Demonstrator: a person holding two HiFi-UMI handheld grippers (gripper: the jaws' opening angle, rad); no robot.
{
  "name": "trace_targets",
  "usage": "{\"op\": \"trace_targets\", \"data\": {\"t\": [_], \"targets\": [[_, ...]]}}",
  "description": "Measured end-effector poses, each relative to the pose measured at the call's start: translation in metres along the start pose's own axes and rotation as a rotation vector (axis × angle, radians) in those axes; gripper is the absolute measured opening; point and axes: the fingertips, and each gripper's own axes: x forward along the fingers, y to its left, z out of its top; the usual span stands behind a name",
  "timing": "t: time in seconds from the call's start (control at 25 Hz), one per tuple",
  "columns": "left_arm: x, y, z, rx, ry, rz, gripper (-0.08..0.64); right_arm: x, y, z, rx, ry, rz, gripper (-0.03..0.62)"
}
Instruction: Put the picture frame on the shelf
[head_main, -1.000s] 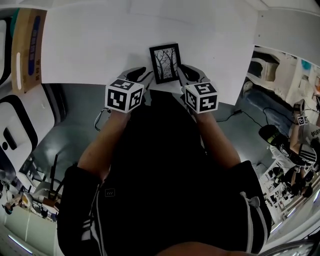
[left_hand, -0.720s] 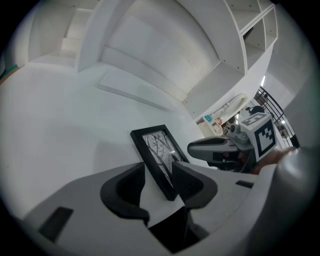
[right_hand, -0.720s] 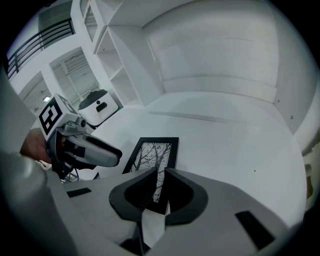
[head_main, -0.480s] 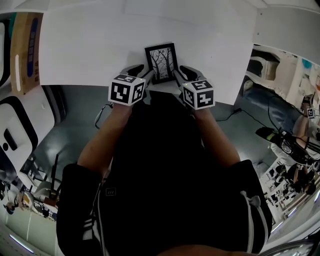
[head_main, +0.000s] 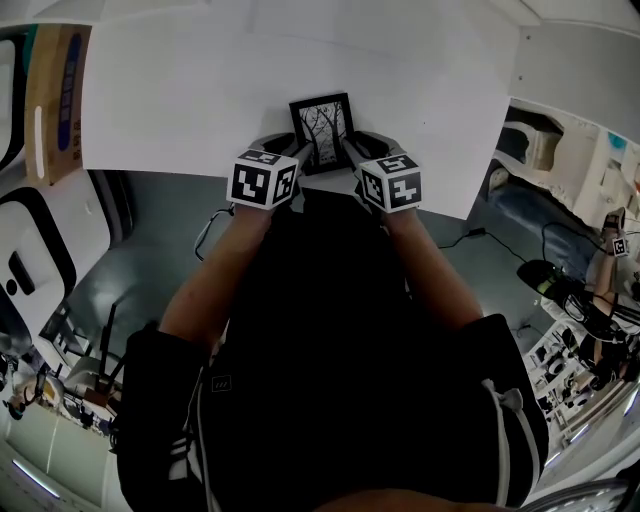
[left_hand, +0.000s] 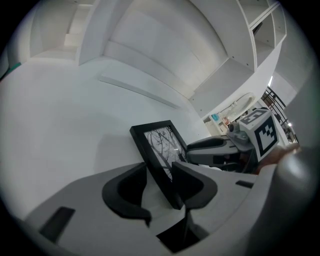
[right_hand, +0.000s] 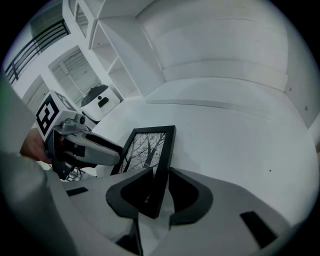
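The black picture frame (head_main: 322, 130) with a bare-tree print stands near the front edge of the white shelf surface (head_main: 200, 90), tilted back a little. My left gripper (head_main: 290, 150) straddles its left edge and my right gripper (head_main: 352, 152) its right edge. In the left gripper view the frame (left_hand: 162, 150) sits between the jaws of the left gripper (left_hand: 160, 182), with a gap on the left side. In the right gripper view the frame (right_hand: 150, 150) stands between the jaws of the right gripper (right_hand: 160, 187). Both pairs of jaws have just been opening and neither presses on the frame.
A brown cardboard box (head_main: 55, 95) sits at the far left of the white surface. White shelf compartments (left_hand: 260, 30) rise behind it. Beyond the front edge lies grey floor (head_main: 130, 260), with cables and people at the right.
Both grippers have loosened their hold on the frame, and their marker cubes have drawn closer together. The frame has shifted slightly left and farther onto the white surface.
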Motion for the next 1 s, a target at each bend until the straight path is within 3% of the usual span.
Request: {"op": "trace_targets", "data": {"t": [0.2,0.4,0.6,0.8,1.0], "targets": [[0.001,0.002,0.003,-0.001,-0.007,0.027,0.156,0.002,0.001,0.003,0.002,0.006,0.028,0.094],[0.003,0.009,0.008,-0.079,-0.040,0.036,0.104,0.003,-0.003,0.005,0.023,0.007,0.054,0.095],[0.000,0.007,0.009,-0.079,-0.027,0.091,0.101,-0.001,-0.002,0.005,0.070,0.008,0.097,0.092],[-0.031,0.004,0.035,-0.068,-0.092,0.104,0.098,-0.019,0.014,0.034,0.074,-0.069,0.157,0.092],[-0.072,0.004,0.064,-0.035,-0.181,0.109,0.098,-0.035,0.038,0.073,0.042,-0.148,0.149,0.092]]}}
